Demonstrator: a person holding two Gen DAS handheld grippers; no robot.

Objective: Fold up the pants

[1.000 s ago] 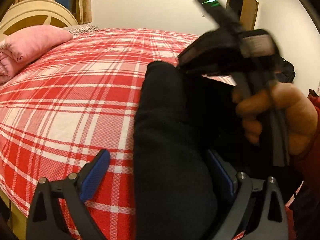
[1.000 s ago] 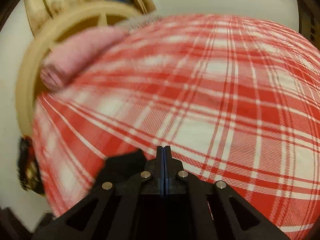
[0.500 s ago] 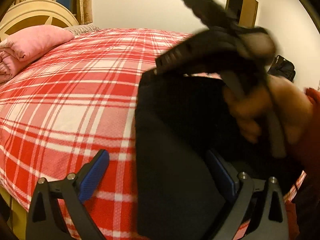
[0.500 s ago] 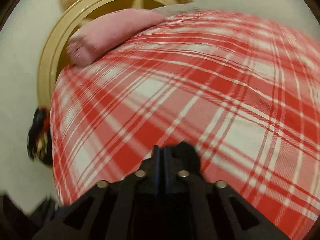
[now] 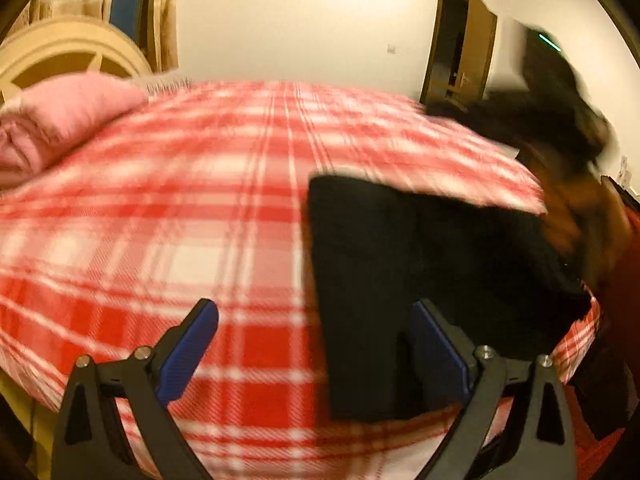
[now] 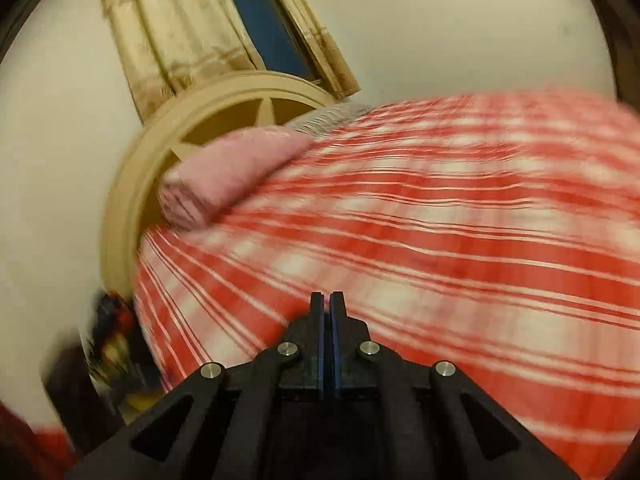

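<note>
The black pants [image 5: 384,272] lie folded flat near the front right of the red plaid bed [image 5: 208,208]. My left gripper [image 5: 316,344] is open and empty above the bed's front edge, its right finger over the pants' near end. My right gripper [image 6: 327,312] is shut with nothing visible between its jaws. It also shows blurred in the left wrist view [image 5: 556,112], raised above the pants' far right side in the person's hand. The pants do not show in the right wrist view.
A pink folded quilt [image 5: 60,120] lies by the cream headboard [image 5: 68,52] at the bed's far left. An open doorway [image 5: 460,48] is at the back right. Dark items [image 6: 112,344] sit on the floor beside the bed.
The pants dropped from a raised bundle to lie flat on the bed. My right gripper swung up and away to the right. My left gripper drew back from the pants.
</note>
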